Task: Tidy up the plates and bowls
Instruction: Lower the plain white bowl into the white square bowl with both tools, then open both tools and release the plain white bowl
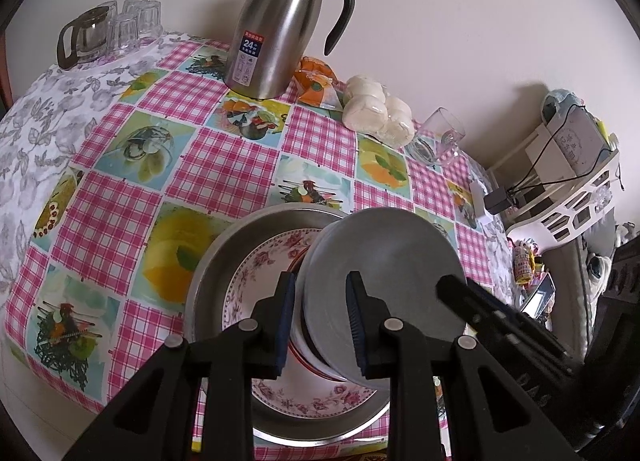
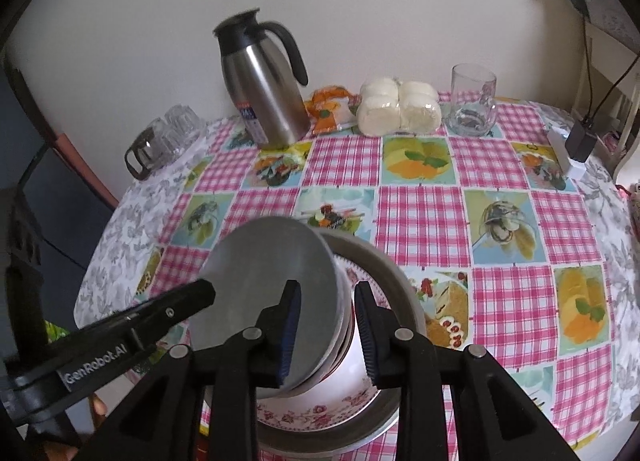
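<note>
A stack of bowls, topped by a grey steel plate (image 1: 384, 273), tilts over a floral plate (image 1: 256, 273) lying in a large steel basin (image 1: 212, 261). My left gripper (image 1: 320, 313) is shut on the stack's rim, one finger each side. My right gripper (image 2: 328, 325) is shut on the opposite rim of the same stack (image 2: 272, 273). The floral plate (image 2: 320, 413) and basin (image 2: 392, 269) also show in the right wrist view. Each gripper's finger shows in the other's view.
The table has a pink checked cloth (image 1: 168, 181). At the back stand a steel thermos jug (image 1: 276, 29), wrapped buns (image 1: 380, 109), a glass mug (image 2: 472, 105), a glass pot with several tumblers (image 1: 108, 29). A white rack (image 1: 576, 189) stands right of the table.
</note>
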`<state>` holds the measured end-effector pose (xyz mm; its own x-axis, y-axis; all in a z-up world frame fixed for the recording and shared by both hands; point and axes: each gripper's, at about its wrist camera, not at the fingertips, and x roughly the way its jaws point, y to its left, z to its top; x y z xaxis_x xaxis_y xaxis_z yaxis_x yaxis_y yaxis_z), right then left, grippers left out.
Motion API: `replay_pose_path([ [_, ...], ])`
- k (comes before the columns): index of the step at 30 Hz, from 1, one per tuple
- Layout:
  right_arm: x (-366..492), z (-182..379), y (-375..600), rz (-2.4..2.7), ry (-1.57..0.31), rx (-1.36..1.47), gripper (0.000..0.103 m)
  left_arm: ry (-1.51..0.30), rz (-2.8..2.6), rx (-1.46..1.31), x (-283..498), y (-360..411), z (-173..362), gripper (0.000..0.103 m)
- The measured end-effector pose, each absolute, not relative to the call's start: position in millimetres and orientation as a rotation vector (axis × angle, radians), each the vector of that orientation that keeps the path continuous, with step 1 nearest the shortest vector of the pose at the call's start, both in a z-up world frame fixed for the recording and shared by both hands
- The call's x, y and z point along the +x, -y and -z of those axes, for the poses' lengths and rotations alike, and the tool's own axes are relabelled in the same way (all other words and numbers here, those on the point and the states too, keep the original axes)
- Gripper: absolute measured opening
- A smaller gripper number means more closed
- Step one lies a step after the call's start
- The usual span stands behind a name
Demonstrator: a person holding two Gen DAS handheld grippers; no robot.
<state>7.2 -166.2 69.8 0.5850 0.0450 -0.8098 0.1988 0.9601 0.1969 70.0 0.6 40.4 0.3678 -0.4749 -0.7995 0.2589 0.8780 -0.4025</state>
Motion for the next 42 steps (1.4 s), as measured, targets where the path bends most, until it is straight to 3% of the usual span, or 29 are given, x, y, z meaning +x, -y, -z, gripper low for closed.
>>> replay_pose_path([
  [3, 6, -74, 171, 0.082, -0.915, 0.295, 0.029, -1.099, 0.471, -0.230, 70, -1, -41, 0.025],
  [5, 7, -73, 176, 0.075, -0.902, 0.317, 0.018, -1.099, 0.467, -0.235, 71, -1, -40, 0.025],
  [13, 12, -52, 193, 0.039, -0.951, 0.447, 0.012, -1.116, 0.458, -0.252, 74, -4, -36, 0.025],
  [22, 14, -48, 191, 0.033, -0.965, 0.458, 0.013, -1.127, 0.450, -0.248, 76, -5, -32, 0.026],
  [25, 11, -57, 188, 0.036, -0.946, 0.423, 0.015, -1.103, 0.451, -0.235, 75, -4, -38, 0.030],
  [27, 10, -63, 186, 0.042, -0.926, 0.396, 0.016, -1.081, 0.452, -0.227, 73, -4, -43, 0.040],
  [28, 10, -66, 185, 0.044, -0.916, 0.387, 0.018, -1.070, 0.450, -0.224, 72, -4, -45, 0.042],
  [31, 10, -72, 184, 0.059, -0.893, 0.361, 0.037, -1.030, 0.435, -0.208, 70, -4, -52, 0.052],
  [33, 10, -72, 182, 0.074, -0.892, 0.342, 0.045, -1.020, 0.402, -0.191, 71, -5, -54, 0.063],
  [35, 11, -71, 182, 0.086, -0.897, 0.332, 0.063, -1.029, 0.363, -0.167, 73, -7, -51, 0.069],
  [40, 11, -67, 184, 0.111, -0.910, 0.308, 0.079, -1.049, 0.288, -0.128, 76, -14, -44, 0.078],
  [42, 12, -65, 185, 0.124, -0.918, 0.301, 0.081, -1.049, 0.269, -0.124, 78, -16, -43, 0.084],
])
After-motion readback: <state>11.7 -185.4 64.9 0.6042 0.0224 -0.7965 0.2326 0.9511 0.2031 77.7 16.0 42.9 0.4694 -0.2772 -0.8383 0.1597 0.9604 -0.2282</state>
